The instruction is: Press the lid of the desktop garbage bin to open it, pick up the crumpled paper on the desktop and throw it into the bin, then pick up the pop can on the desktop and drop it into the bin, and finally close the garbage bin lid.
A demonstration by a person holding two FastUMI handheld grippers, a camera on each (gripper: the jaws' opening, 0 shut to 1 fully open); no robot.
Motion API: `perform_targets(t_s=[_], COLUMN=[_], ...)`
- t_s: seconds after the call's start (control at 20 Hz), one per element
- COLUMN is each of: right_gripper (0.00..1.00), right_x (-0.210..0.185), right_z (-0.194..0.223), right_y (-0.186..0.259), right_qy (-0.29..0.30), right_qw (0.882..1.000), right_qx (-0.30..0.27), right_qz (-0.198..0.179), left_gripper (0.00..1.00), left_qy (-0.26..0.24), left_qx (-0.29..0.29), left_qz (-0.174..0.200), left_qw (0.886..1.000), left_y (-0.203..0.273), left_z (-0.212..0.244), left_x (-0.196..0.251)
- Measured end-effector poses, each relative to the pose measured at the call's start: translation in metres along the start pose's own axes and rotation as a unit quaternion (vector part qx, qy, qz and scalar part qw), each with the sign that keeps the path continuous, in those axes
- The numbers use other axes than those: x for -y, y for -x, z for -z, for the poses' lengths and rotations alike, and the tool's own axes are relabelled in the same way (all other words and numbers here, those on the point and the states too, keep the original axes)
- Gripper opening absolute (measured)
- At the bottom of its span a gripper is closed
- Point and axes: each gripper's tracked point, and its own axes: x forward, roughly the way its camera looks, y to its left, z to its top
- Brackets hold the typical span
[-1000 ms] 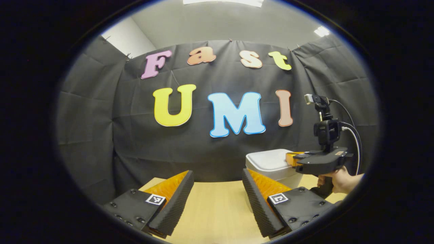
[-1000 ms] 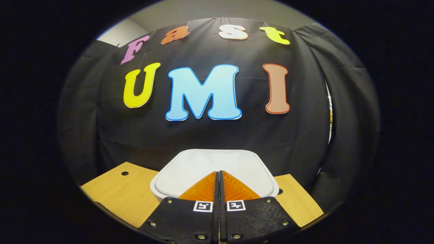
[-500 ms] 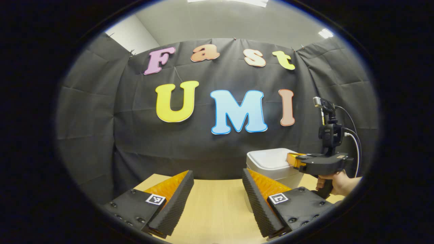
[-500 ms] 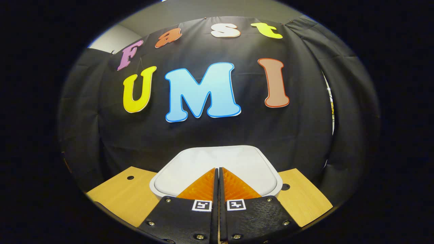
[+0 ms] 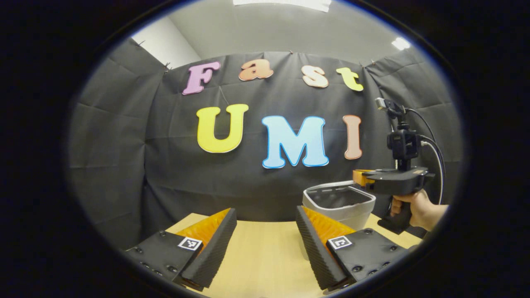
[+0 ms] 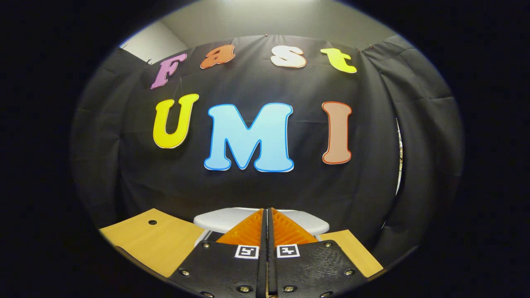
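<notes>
We see the garbage bin (image 5: 338, 205) standing at the far right of the wooden tabletop (image 5: 265, 252), close to the black cloth wall (image 5: 124, 157). In the left gripper view its top is open: a pale rim rings a dark hollow, and we cannot tell whether anything lies inside. The lid itself is hard to make out from that side. In the right gripper view the lid (image 6: 232, 219) shows as a pale, flattened slab just beyond our right tongs (image 6: 265, 215), near the cloth; how far it is tilted we cannot judge.

The right tongs are closed, fingers pressed together with nothing between them. From the left gripper view we see these tongs (image 5: 358, 176) held level above the bin's right rim, apart from it, with a hand (image 5: 416, 207) on the grip below.

The left tongs (image 5: 265, 219) are spread wide and empty, low over bare tabletop, with the bin beyond the right finger.
</notes>
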Motion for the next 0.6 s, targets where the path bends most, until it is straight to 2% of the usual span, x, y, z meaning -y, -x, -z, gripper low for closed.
perform_targets(t_s=[0.6], right_gripper=[0.01], right_x=[0.006], right_z=[-0.021], right_y=[0.060], right_qy=[0.003], right_qw=[1.000], right_qx=[0.027], right_qz=[0.007], left_gripper=[0.94], left_qy=[-0.007], left_qx=[0.012], left_qz=[0.008], left_qw=[1.000], left_y=[0.022], left_z=[-0.006], left_x=[0.009])
